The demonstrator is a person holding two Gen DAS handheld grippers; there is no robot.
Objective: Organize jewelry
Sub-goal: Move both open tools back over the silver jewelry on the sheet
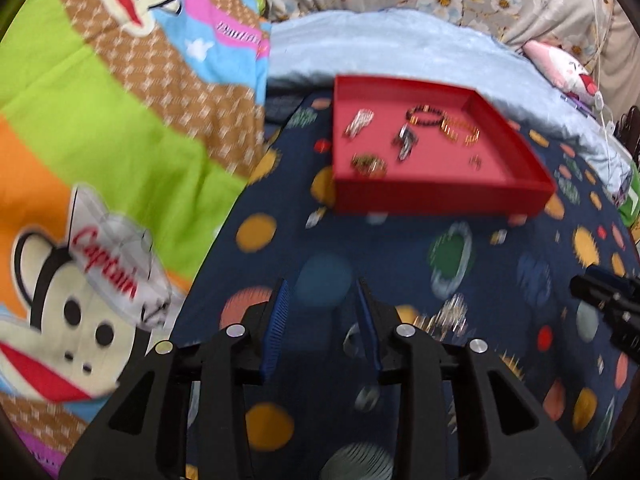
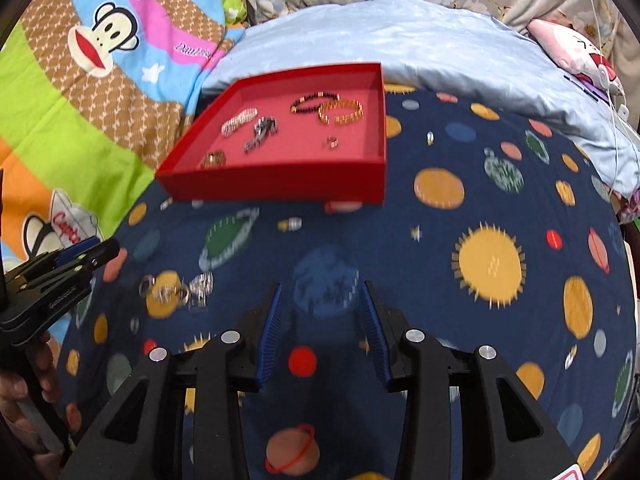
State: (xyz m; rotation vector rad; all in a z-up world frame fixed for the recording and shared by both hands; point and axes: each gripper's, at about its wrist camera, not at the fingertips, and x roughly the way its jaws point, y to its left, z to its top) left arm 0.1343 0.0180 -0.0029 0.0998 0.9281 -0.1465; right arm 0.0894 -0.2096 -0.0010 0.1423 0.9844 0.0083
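Note:
A red tray (image 2: 280,184) sits on the navy planet-print cloth. It holds a black bead bracelet (image 2: 314,102), a gold bracelet (image 2: 340,112), a silver bracelet (image 2: 239,121), a dark chain (image 2: 260,134), a small ring (image 2: 331,143) and a gold piece (image 2: 214,158). A cluster of loose silver rings (image 2: 176,290) lies on the cloth in front of the tray; the same rings (image 1: 448,316) show just right of my left gripper (image 1: 322,286). That gripper is open with only cloth between its blue pads. My right gripper (image 2: 321,286) is open too, holding nothing, right of the rings.
A small silver piece (image 2: 430,137) lies on the cloth right of the tray and another (image 2: 294,224) in front of it. A cartoon-monkey blanket (image 1: 100,140) lies to the left, a pale blue blanket (image 2: 400,36) behind. A pink plush toy (image 2: 572,52) sits at far right.

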